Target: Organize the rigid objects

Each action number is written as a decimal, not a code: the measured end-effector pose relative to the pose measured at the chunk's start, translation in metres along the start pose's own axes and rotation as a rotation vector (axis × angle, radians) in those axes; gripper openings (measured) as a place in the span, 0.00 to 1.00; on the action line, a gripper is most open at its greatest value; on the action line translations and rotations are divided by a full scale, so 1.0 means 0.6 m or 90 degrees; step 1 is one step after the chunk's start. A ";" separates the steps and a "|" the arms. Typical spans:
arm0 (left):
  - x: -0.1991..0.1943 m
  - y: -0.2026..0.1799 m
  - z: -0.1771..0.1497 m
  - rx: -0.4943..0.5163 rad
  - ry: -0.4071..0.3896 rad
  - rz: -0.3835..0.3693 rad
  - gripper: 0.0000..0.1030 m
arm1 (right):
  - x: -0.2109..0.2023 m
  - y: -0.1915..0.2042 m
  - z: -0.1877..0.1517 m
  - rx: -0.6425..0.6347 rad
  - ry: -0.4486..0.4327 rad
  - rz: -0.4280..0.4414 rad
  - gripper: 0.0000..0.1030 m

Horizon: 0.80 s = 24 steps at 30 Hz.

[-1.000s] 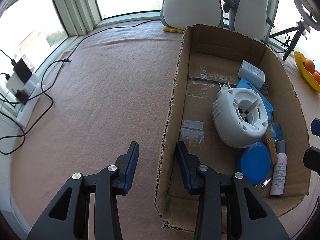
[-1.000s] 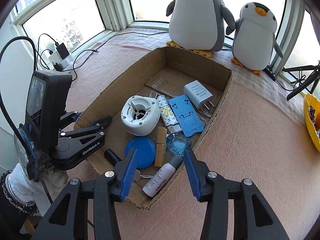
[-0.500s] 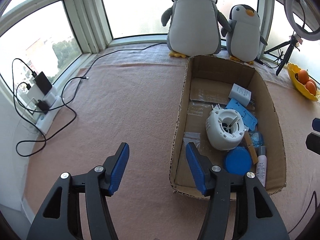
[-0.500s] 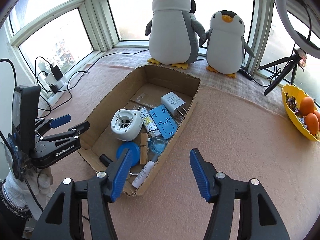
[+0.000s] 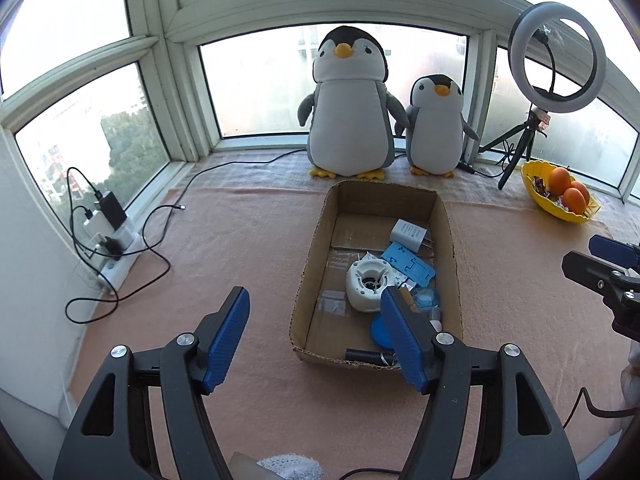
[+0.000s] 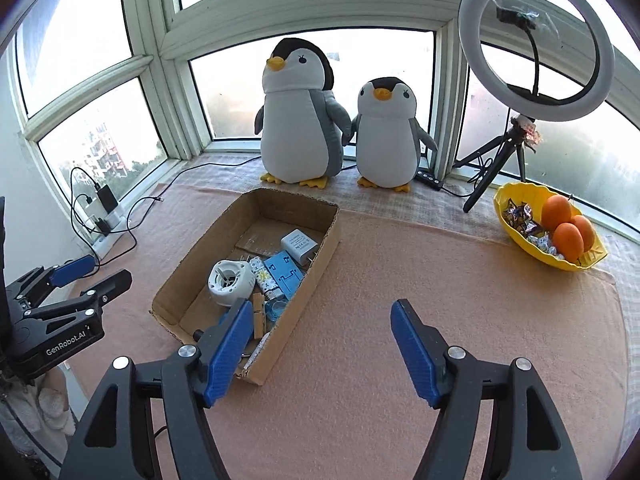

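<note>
An open cardboard box (image 5: 316,248) lies on the pink cloth. Inside it are a white round device (image 5: 368,284), a white charger (image 5: 408,234), a blue phone stand (image 5: 408,266) and a blue round lid (image 5: 378,330). My left gripper (image 5: 315,300) hovers above the box's near left corner. Its jaws are opening with nothing between them. My right gripper (image 6: 320,308) hangs over the cloth just right of the box (image 6: 316,264). Its jaws are also opening and hold nothing. The right wrist view also shows a wooden clothespin (image 6: 259,316) in the box and the left gripper (image 6: 68,284) at the left edge.
Two plush penguins (image 5: 348,108) (image 5: 436,124) stand at the window behind the box. To the right are a ring light on a tripod (image 6: 536,44) and a yellow bowl with oranges (image 6: 516,236). A power strip with chargers and cables (image 5: 108,232) lies at the left.
Both grippers have risen and drawn back from the box, so it looks smaller and farther away. Both pairs of jaws have spread wider. The items in the box have not moved.
</note>
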State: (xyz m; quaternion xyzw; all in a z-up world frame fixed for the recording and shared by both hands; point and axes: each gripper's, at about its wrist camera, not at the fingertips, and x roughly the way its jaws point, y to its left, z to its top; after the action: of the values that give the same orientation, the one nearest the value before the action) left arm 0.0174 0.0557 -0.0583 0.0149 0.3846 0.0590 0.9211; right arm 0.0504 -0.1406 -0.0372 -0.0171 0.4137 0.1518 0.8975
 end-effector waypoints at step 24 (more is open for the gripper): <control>-0.049 -0.017 -0.009 0.002 -0.017 -0.029 0.74 | -0.045 -0.009 -0.023 0.006 -0.026 -0.026 0.71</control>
State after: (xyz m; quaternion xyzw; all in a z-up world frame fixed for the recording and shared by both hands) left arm -0.0059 0.0422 -0.0418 0.0082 0.3727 0.0376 0.9272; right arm 0.0254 -0.1547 -0.0264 -0.0179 0.3953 0.1321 0.9088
